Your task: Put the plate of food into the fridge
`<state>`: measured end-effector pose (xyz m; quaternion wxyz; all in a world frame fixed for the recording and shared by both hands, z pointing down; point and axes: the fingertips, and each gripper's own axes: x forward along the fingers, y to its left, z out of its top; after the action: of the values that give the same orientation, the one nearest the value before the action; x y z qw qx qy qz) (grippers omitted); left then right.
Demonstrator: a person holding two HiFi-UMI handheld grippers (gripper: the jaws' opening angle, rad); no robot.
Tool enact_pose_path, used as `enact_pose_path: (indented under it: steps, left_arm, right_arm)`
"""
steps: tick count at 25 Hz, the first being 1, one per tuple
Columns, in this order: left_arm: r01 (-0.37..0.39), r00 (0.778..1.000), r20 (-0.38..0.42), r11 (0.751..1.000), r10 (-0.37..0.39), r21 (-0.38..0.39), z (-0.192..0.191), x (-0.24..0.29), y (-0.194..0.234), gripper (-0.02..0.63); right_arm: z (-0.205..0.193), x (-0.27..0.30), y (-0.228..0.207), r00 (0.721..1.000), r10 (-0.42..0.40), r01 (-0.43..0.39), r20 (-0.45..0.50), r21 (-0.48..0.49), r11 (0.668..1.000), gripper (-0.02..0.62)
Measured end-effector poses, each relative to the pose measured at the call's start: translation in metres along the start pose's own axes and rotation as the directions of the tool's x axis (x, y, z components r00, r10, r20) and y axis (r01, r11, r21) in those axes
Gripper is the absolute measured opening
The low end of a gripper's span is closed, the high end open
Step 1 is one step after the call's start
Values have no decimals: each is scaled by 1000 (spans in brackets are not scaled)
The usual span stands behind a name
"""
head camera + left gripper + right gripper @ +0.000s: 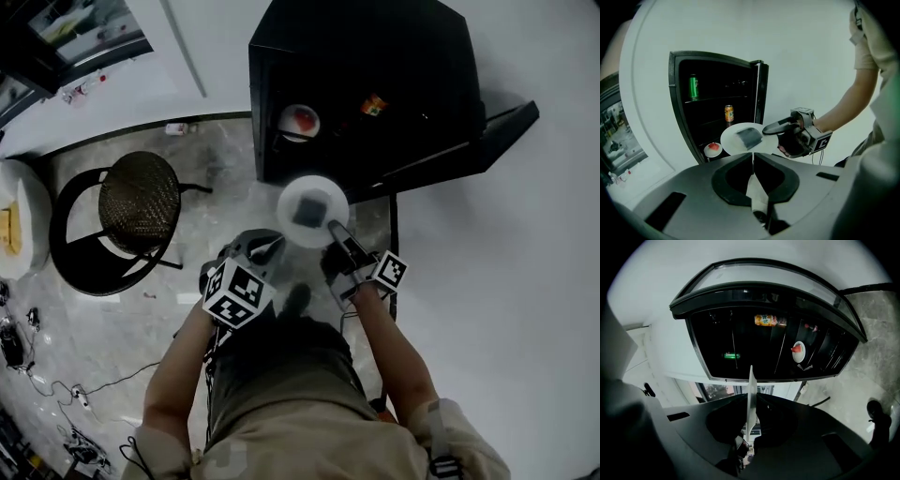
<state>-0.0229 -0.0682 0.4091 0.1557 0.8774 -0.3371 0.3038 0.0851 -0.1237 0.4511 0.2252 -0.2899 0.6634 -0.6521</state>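
Food [749, 137] on the plate [730, 141] reads only as grey blur.

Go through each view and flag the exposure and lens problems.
Head view: the plate is blown out white, its food a soft grey patch; the fridge interior is near black. Left gripper view: dark vignetted corners, the fridge frame bowed, yet the green can reads clearly. Right gripper view: strongest fisheye, fridge curved into an arc, plate seen edge-on as a thin white sliver.
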Motion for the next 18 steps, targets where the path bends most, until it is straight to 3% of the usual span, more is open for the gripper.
enact_pose_path:
  steps: [4,18]
  left_arm:
    - [13,1000,-20,1000,-13,-15,-11,18,9,18]
    - [37,998,-43,994,-41,-98,-61,59,23,18]
  right_arm:
    - [4,7,-18,999,-52,52,-13,4,999,43]
    - [3,28,-80,995,-100,100,-28,17,995,43]
